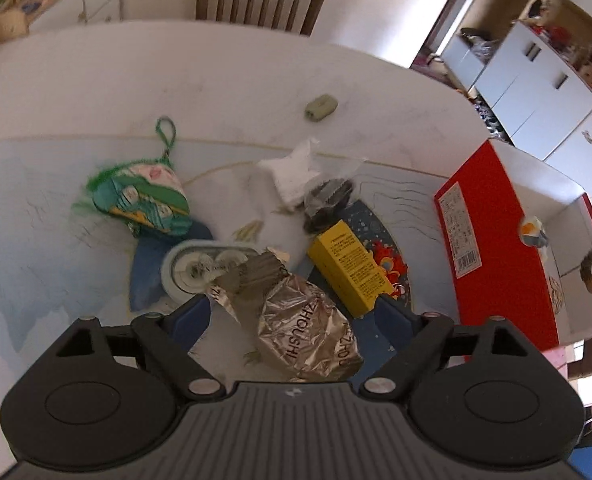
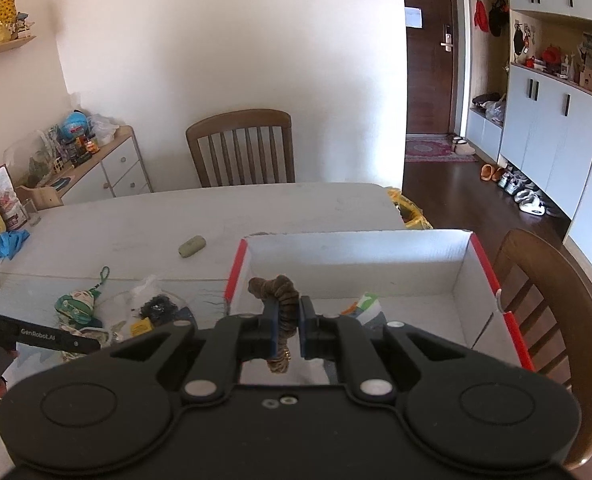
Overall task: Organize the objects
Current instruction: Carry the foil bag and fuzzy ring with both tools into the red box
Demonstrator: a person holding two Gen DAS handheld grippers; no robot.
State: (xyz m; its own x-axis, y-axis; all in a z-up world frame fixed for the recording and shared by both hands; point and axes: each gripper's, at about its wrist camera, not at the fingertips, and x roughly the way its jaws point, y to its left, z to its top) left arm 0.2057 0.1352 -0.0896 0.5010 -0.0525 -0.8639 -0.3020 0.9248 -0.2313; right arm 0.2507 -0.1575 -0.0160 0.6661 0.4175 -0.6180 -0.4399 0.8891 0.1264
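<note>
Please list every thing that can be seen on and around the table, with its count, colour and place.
Foil packet: 1, silver-brown, between the open left fingers.
Yellow box: 1, yellow, right of the packet.
Fabric pouch: 1, green, left part of the table.
Plastic bags: 2, white and dark contents, mid-table.
Tape dispenser: 1, pale, beside the pouch.
Small oval case: 1, grey-green, far part of the table.
Storage box: 1, red outside, white inside, right.
Chairs: 2, brown wood.
Scrunchie: 1, brown, held over the storage box.
Left gripper: open.
Right gripper: shut.
</note>
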